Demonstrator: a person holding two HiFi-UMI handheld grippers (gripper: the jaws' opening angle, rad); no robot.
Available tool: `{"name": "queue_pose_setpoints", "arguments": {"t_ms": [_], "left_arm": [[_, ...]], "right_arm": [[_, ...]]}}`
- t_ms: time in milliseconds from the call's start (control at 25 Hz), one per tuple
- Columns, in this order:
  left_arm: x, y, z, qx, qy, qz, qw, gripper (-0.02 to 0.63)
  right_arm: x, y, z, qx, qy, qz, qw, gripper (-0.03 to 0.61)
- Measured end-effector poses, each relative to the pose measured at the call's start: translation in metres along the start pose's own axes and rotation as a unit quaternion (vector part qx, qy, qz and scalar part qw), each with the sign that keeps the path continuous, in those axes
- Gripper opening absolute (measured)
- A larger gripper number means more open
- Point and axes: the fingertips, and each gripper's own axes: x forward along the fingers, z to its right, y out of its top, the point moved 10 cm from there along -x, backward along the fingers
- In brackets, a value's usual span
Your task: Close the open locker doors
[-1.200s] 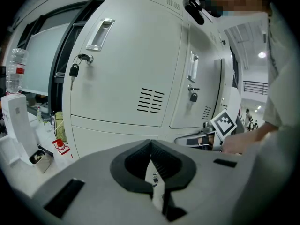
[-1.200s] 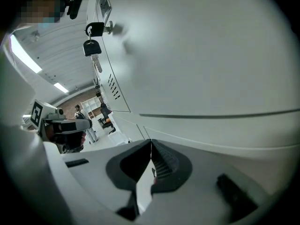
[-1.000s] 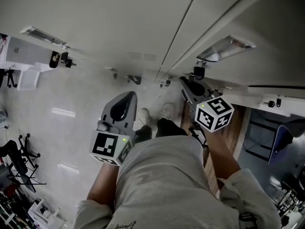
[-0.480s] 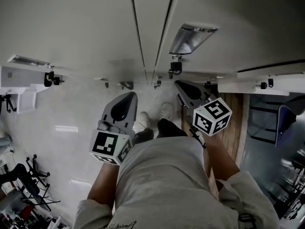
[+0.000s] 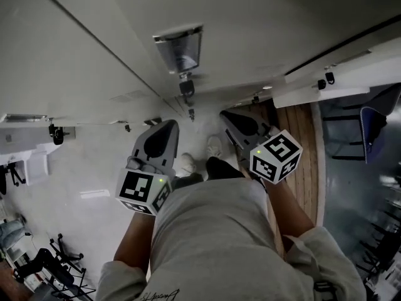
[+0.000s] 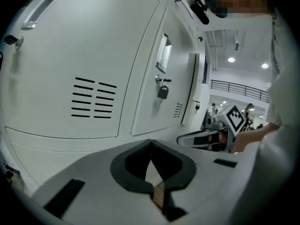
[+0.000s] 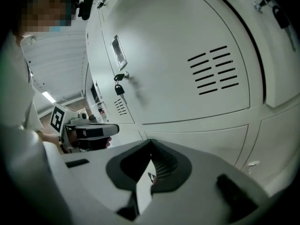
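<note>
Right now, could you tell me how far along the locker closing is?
The padlocked door ahead looks shut. Nothing is in hand: left gripper and right gripper are shut and empty, touching no door. Left to do: the right open door and the left open door.

Even indoor light; gripper views bulge, dark-cornered, slightly soft.
</note>
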Motion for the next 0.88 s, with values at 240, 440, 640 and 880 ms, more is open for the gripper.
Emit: {"name": "queue_pose_setpoints", "arguments": {"t_ms": [240, 440, 640, 880], "left_arm": [[0.009, 0.010, 0.017, 0.019, -0.028, 0.000, 0.9994, 0.015], [0.008, 0.016, 0.023, 0.026, -0.034, 0.000, 0.9991, 0.015], [0.009, 0.017, 0.028, 0.032, -0.038, -0.007, 0.9987, 0.015], [0.006, 0.024, 0.035, 0.047, -0.041, -0.001, 0.9980, 0.015]], "right_arm": [[-0.025, 0.004, -0.005, 0.011, -0.007, 0.022, 1.000, 0.028], [-0.036, 0.011, -0.010, 0.019, -0.003, 0.033, 0.999, 0.026], [-0.034, 0.020, -0.023, 0.009, 0.018, 0.039, 0.999, 0.028], [-0.027, 0.027, -0.039, 0.001, 0.050, 0.037, 0.998, 0.028]]}}
